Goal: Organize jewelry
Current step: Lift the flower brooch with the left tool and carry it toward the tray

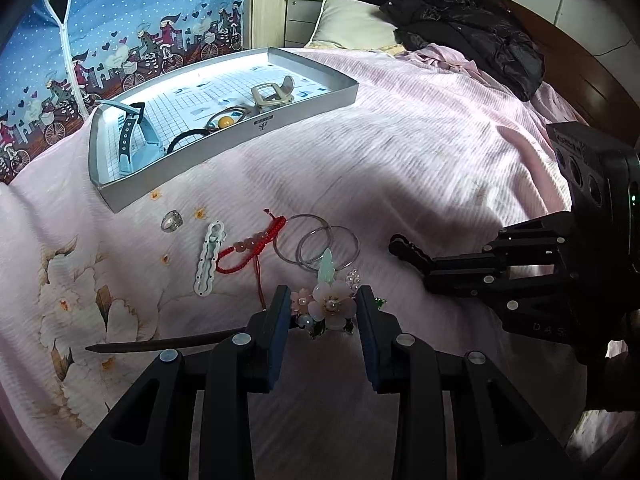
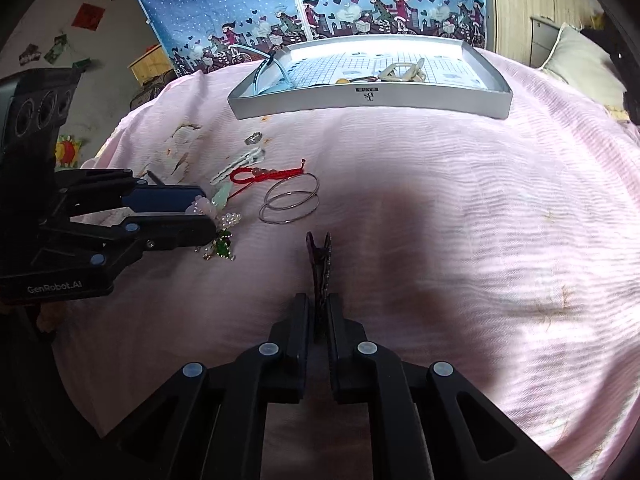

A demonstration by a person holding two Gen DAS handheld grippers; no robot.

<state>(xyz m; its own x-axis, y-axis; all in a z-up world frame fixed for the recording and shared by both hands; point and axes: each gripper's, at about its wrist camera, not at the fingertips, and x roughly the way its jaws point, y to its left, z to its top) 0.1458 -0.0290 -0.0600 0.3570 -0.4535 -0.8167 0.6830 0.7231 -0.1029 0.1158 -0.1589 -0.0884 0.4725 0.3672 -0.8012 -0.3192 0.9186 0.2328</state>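
"GenRobot.AI" left gripper spread around flower hairpin; right gripper clenching dark clip.

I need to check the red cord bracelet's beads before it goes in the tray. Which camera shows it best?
The left wrist view: the red cord bracelet lies close, its pink beads and knot distinct. The right wrist view shows it farther off and smaller, beads barely separable.

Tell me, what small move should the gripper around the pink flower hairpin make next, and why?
Probably close. The left gripper is open, its blue pads either side of the flower hairpin, which lies on the pink bedspread ungripped. Closing would secure it for the tray. The right gripper already holds a dark clip.
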